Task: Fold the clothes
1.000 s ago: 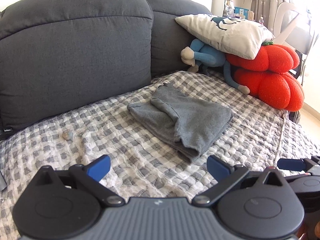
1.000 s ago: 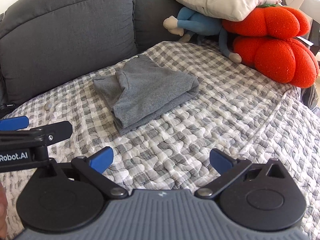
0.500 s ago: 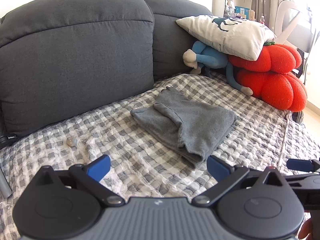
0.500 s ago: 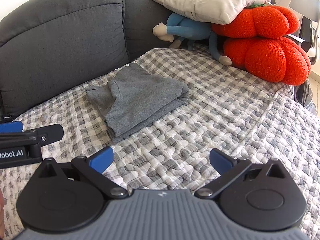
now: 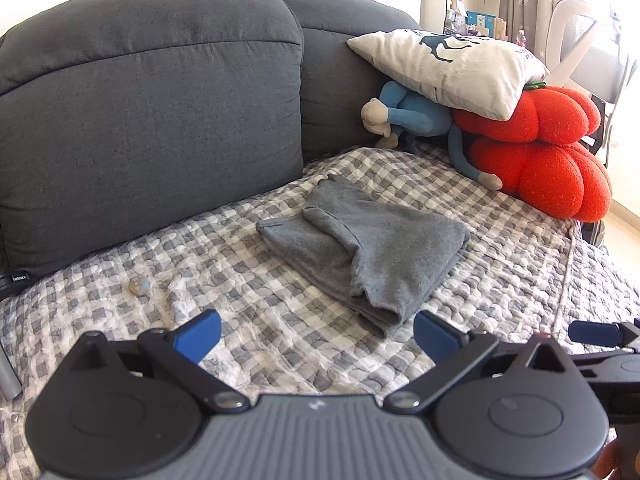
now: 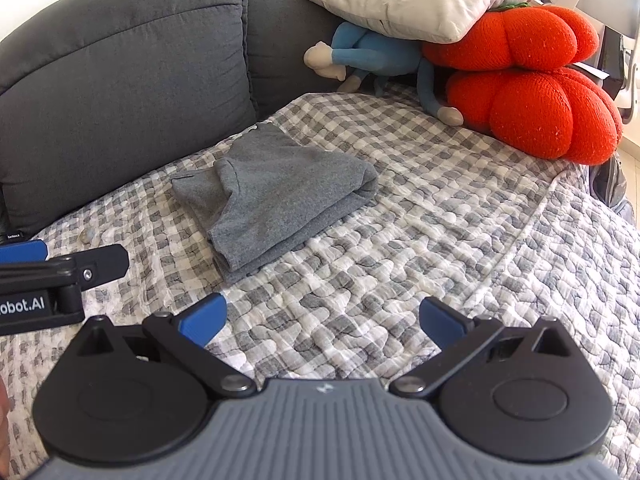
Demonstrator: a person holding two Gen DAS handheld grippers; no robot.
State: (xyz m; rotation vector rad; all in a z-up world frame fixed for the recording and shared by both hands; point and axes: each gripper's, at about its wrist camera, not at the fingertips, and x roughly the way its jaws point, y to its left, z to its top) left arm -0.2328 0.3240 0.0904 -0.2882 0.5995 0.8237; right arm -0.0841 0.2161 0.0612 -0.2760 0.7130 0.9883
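**Garment folded on the sofa, both claws clear of it**

Garment (image 5: 372, 248) is the task's thing, but nearest each camera is its own claw. The left claw (image 5: 318, 334) hangs above the quilt (image 5: 248, 264) with its blue pads spread wide and nothing between them. The right claw (image 6: 322, 318) is spread just as wide, also empty, over bare quilt; in the left view one of its blue tips shows at the far right edge, and in the right view part of the left claw, with white lettering, shows at the far left edge.

Beyond both claws the grey garment lies in a compact folded stack on the checked quilt, apart from either claw, its thick folded edge facing the cameras and a flap lying across the top. A small pale pebble-like item (image 5: 139, 285) rests on the quilt to its left.

Behind the garment stand the dark grey back cushions (image 5: 152, 120). At the far right sit two red pumpkin-shaped plush cushions (image 5: 548, 160), stacked, with a blue plush toy (image 5: 416, 116) tucked beside them and a white pillow (image 5: 448, 68) on top.
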